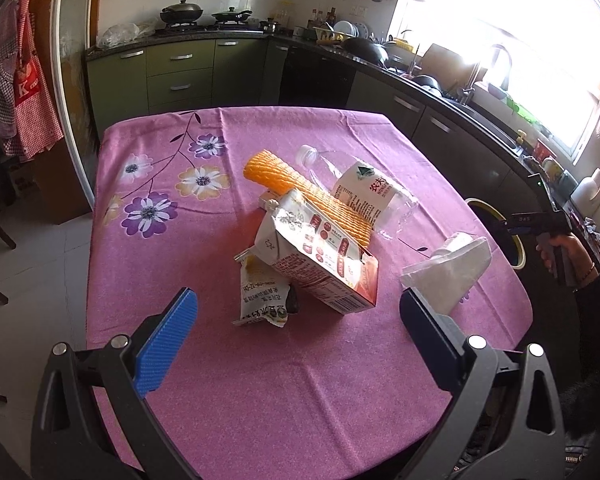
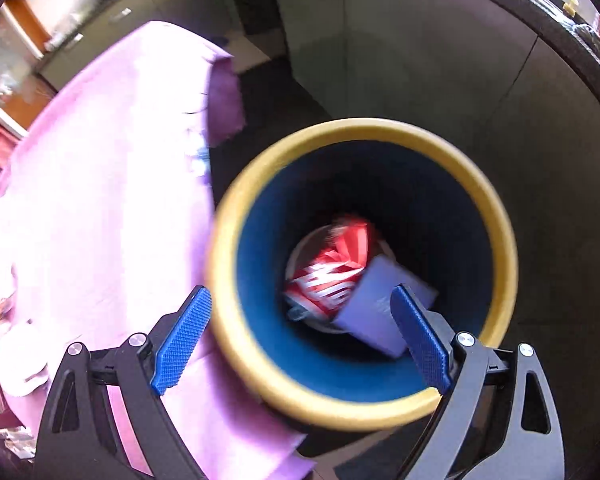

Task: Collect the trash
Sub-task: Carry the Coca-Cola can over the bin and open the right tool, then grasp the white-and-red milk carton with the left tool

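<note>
Carton at frame centre on the desk; bottle behind it, tissue right. Bin beside the desk holds a wrapper.

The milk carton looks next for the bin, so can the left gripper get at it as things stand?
Probably yes. The left gripper is open, facing the milk carton across bare tablecloth. A snack wrapper beside it and a foam sleeve behind could be caught along.

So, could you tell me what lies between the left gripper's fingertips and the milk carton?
In the left wrist view, only bare pink tablecloth lies between the left gripper and the carton.
</note>
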{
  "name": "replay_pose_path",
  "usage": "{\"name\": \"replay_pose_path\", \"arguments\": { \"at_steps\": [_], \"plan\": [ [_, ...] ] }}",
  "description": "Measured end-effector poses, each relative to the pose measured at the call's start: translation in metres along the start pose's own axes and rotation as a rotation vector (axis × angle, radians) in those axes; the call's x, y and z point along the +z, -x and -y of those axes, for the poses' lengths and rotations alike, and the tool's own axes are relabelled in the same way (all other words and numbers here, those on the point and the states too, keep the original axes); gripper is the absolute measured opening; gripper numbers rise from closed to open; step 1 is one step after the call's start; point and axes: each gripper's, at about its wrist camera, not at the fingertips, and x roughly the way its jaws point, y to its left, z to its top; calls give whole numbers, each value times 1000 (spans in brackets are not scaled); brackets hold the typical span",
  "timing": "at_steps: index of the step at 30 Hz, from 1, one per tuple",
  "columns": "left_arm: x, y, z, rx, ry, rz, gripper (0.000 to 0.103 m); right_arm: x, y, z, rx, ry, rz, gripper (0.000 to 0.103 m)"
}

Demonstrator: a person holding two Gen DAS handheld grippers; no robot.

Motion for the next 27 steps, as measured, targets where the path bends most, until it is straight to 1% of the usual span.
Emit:
{"name": "replay_pose_path", "arguments": {
  "at_steps": [4,7,9,11,13,14,15,16,18,21,25,27],
  "plan": [
    [5,-12,10,-7,-22,-20,96,-25,7,-29,87,32,14,90],
    [9,-18,15,-13,-24,-33,96,-35,10,-44,99,60,14,90],
    [10,-21,18,-20,-19,-45,96,-35,11,-59,105,74,20,90],
    [10,-25,21,-27,-13,-58,96,-33,15,-65,114,88,29,90],
    [10,-27,24,-41,-9,-69,96,-26,9,-74,119,106,44,90],
    [9,-28,25,-47,-12,-73,96,-26,15,-78,123,118,57,90],
    [9,-29,28,-50,-18,-79,96,-16,9,-84,140,137,67,90],
    [9,-30,31,-50,-25,-83,96,-15,13,-91,165,168,77,90],
    [11,-30,35,-45,-43,-85,96,-17,25,-113,211,269,90,90],
    [15,-29,40,-52,-55,-81,96,-24,42,-150,228,430,101,90],
    [20,-31,48,-75,-76,-91,96,-26,52,-176,229,497,105,90],
    [25,-35,48,-69,-59,-106,96,-27,50,-183,232,504,103,90]
  ]
}}
